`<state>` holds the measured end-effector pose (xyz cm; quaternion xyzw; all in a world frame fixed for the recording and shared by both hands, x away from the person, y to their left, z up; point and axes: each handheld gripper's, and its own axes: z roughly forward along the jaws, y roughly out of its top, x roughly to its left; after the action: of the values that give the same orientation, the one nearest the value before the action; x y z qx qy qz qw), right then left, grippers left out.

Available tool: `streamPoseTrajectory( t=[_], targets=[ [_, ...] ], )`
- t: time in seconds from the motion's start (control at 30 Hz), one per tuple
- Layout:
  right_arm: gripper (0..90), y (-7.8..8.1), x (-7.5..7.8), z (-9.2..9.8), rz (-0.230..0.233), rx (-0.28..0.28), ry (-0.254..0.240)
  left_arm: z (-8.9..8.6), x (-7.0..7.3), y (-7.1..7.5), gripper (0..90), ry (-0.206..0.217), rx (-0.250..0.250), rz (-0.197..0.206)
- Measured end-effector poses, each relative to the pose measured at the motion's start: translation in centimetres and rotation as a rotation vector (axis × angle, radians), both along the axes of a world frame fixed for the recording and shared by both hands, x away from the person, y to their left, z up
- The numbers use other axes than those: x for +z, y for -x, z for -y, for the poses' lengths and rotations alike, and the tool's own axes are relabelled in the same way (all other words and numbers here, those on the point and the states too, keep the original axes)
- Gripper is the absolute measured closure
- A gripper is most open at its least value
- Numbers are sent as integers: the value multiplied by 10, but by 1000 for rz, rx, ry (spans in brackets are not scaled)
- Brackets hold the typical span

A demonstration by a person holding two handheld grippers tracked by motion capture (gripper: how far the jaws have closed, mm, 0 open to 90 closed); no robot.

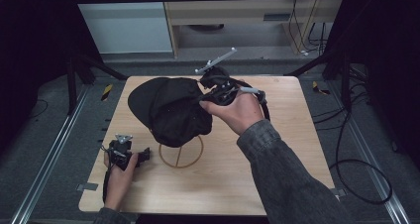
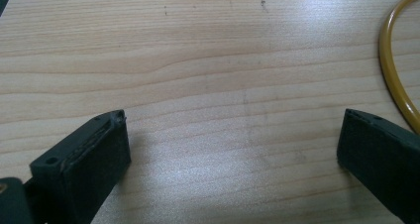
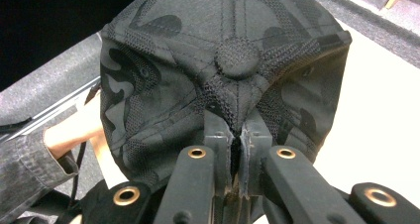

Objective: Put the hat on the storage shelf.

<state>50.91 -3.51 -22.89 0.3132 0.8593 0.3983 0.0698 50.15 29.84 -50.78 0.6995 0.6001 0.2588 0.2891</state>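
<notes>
**Pale desk, cap pinched above stand**

Wooden desk [image 1: 277,149] below. Right tongs [image 3: 241,130] clamped on black cap [image 3: 198,70] near its button. Left tongs [image 2: 233,154] gaping, empty, beside yellow stand ring [image 2: 393,75]. Best lowered squarely over stand [image 1: 181,154], grip kept firm.

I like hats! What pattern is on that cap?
The cap is black with a dark camouflage pattern, clearest in the right gripper view.
</notes>
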Motion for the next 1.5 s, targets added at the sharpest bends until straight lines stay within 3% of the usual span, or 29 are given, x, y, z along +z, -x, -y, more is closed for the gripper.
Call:
streamPoseTrajectory(
  t=[0.23,0.33,0.43,0.83,1.5],
  targets=[
    [852,5,-4,5,-9,-8,-10,0,0,0,0,0,0,0],
    [855,0,-24,9,-41,-15,-10,0,0,0,0,0,0,1],
    [856,-1,-33,8,-39,-12,-30,0,0,0,0,0,0,0],
    [855,-6,-44,-13,-23,-5,-22,0,0,0,0,-2,0,0],
    [836,-11,-47,-19,-8,-13,-29,0,0,0,0,1,1,-1]
  ],
)
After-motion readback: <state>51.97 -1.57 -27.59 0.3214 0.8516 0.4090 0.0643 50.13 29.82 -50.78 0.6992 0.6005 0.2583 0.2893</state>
